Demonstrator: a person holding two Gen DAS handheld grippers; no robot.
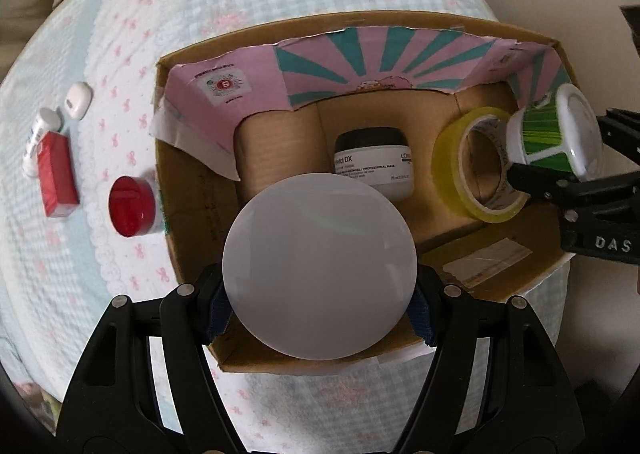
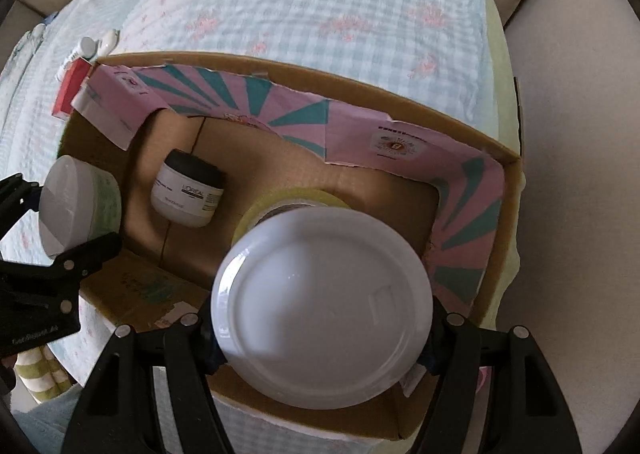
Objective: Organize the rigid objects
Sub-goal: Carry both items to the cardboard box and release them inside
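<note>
pointing down over the cardboard box, left hand-held gripper clamping a frosted jar, right hand-held gripper apparently clamping a white-lidded tub

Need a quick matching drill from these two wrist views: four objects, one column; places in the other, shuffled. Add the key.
Things:
1. green-striped tub
2. L'Oreal jar
3. red round tin
4. yellow tape roll

Places:
A. on the bedspread, outside the cardboard box
B. in the box, middle of the floor
C. held in the right tongs
D. in the box, on edge, just behind the held tub

Pairs: 1-C, 2-B, 3-A, 4-D
</note>
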